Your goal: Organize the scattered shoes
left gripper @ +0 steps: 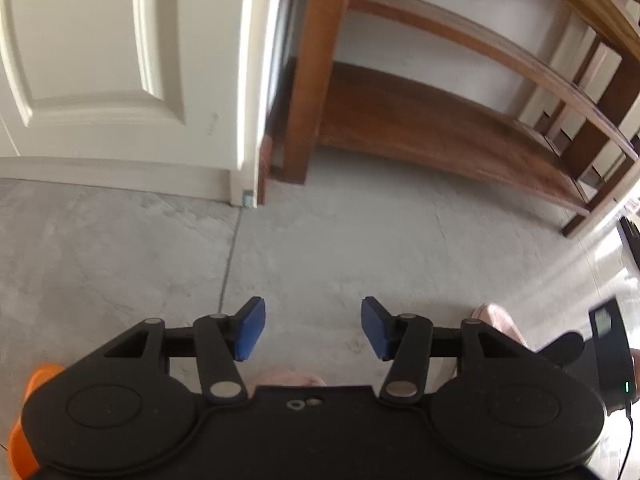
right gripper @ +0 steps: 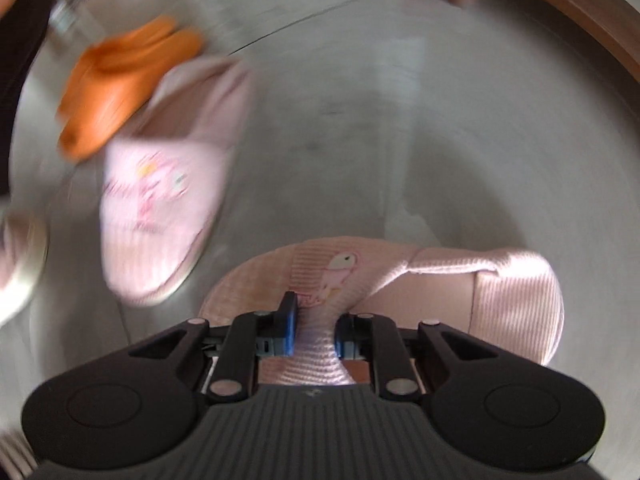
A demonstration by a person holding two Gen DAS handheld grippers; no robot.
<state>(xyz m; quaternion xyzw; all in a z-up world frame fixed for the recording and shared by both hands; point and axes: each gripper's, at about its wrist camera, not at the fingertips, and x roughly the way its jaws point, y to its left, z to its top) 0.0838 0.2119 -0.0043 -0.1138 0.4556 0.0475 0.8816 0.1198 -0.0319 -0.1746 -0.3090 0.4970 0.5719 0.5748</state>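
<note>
Item: right gripper [right gripper: 314, 334], black frame with blue pads. It is pinching the ribbed upper band of a pale pink fabric slipper with a bird motif [right gripper: 400, 280]; the cloth is bunching into a ridge between the pads, so the grip is reading as taken on fabric alone, not on the sole.

Item: second pale pink fabric slipper with a printed motif [right gripper: 160, 208]. It is lying on the grey concrete floor [right gripper: 360, 140], apart from the gripped one, toe toward the camera. The view is blurring heavily here.

Item: orange moulded clog-type shoe [right gripper: 120, 84]. It is lying just behind the second slipper, touching or overlapping its heel end; which, the blur is hiding.

Item: left gripper [left gripper: 313, 328]. It is hanging released over bare floor, pads well apart, nothing between them. Slivers of pink and orange are showing at its lower edges.

Item: brown wooden shoe rack with slatted shelves [left gripper: 420, 120]. It is standing against the wall beside a white panelled door [left gripper: 100, 60]; its lower shelf is showing no shoes.

Handling note, as a judgement: the step in hand is lifting the gripped slipper toward the rack. A pinch on soft knit is likely letting the sole swing, so keeping the lift slow and landing it near the shelf's front edge is advisable.
</note>
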